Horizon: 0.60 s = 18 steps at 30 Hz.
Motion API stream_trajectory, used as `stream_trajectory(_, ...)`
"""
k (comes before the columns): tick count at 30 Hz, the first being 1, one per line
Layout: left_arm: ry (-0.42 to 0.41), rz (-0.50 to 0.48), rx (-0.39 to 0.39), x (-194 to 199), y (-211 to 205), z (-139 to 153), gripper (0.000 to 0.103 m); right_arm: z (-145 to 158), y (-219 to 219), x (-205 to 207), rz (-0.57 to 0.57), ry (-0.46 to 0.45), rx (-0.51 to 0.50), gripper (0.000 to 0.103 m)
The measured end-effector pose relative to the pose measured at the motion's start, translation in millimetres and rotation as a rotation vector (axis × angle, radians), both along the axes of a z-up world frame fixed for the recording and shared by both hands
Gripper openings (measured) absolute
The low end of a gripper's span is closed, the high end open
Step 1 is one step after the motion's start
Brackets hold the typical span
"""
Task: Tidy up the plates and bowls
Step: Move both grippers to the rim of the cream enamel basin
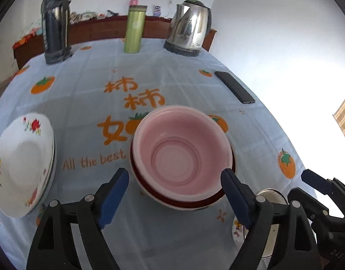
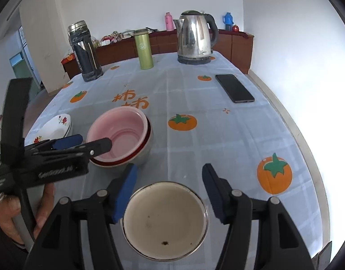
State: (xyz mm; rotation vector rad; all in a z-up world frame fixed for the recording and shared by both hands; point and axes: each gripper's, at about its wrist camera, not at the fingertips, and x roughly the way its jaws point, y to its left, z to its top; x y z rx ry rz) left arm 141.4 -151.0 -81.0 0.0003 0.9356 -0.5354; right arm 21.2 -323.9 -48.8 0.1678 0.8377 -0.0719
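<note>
Both grippers, left (image 1: 174,193) and right (image 2: 169,191), gape empty (pink bowl (image 1: 180,153) nested, enamel bowl (image 2: 164,220) apart).

We see right gripper (image 2: 169,193) open over round cream enamel bowl (image 2: 164,220), bottom centre; pink plastic bowl stack (image 2: 125,132) centre-left.

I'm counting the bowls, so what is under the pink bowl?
The pink bowl sits nested in a white bowl with a dark red rim, which stands on the tablecloth. Whether another bowl hides between them cannot be seen.
</note>
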Motion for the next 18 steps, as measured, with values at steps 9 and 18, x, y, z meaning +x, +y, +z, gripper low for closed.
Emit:
stream_trajectory(9, -0.041, -0.011, -0.017, -50.5, 16.2, 8.9, 0.085, -11.6, -15.2, -29.2, -0.027, 0.036, -0.051, 0.059)
stream_trajectory(18, 0.071, -0.092, -0.033, -89.4, -4.7, -10.7, 0.079, -28.2, -23.4, -48.5, -0.055, 0.067, -0.026, 0.035)
